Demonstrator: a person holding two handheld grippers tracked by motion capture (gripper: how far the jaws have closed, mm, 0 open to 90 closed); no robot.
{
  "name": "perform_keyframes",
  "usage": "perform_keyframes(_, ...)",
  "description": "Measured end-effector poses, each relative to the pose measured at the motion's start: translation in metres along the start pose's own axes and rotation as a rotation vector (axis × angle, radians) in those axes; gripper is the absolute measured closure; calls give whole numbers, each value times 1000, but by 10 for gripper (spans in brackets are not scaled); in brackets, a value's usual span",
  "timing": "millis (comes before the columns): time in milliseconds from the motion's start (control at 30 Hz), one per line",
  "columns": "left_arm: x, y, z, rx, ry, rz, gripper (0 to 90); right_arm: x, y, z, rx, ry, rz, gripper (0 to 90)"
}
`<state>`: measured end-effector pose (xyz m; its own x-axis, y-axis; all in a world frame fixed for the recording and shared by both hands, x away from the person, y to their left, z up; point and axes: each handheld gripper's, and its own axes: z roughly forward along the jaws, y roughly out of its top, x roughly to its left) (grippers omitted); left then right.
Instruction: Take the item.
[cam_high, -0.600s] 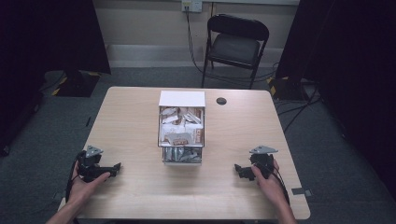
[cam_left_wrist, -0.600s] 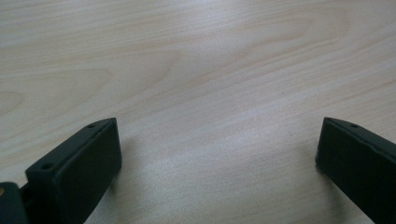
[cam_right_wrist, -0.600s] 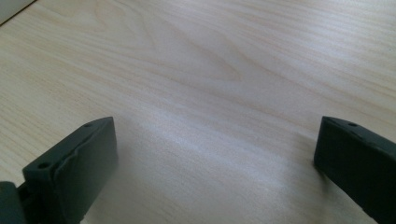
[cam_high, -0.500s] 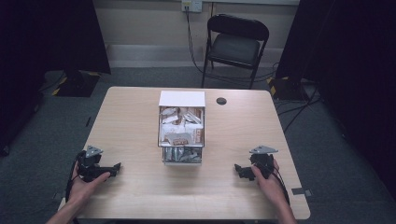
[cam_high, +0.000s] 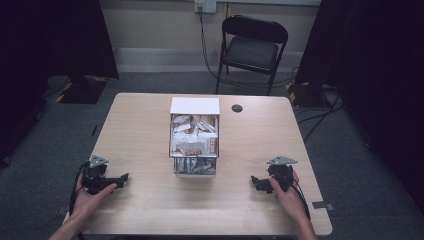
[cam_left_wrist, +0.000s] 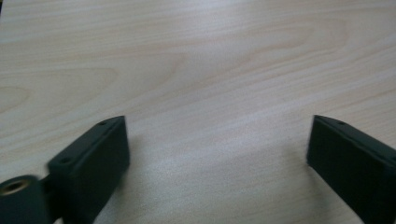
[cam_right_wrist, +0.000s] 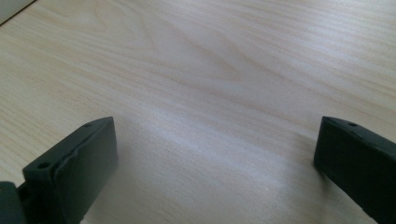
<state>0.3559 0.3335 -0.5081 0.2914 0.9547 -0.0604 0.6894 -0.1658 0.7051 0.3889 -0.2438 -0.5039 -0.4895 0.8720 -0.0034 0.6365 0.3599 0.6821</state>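
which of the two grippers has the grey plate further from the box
The left gripper: its grey three-cornered plate sits farther from the clear packet-filled box than the right gripper's plate.

A box (cam_high: 194, 137) packed with wrapped items stands at the middle of the surface (cam_high: 140, 125), the one tall obstacle. Bare wood runs wide on both sides of it, and along the near edge. A small dark disc (cam_high: 237, 108) lies flat near the far edge, right of the box. The left gripper (cam_high: 116, 179) and right gripper (cam_high: 256, 181) sit well apart from the box, jaws spread over bare wood.
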Motion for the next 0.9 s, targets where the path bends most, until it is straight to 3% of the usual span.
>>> perform_keyframes(67, 0, 0, -1, 2, 3, 1, 162, 0, 0, 0, 0, 0, -1, 0)
perform_keyframes(433, 0, 6, -7, 8, -52, 1, 196, 0, 0, 0, 0, 0, 0, 0)
perform_keyframes(767, -12, 14, -16, -46, -91, 73, 257, 0, 0, 0, 0, 0, 0, 0)
perform_keyframes(800, -13, 14, -16, -47, -99, 72, 260, 0, 0, 0, 0, 0, 0, 0)
perform_keyframes(900, -10, 13, -17, -38, -150, -17, 295, 0, 0, 0, 0, 0, 0, 0)
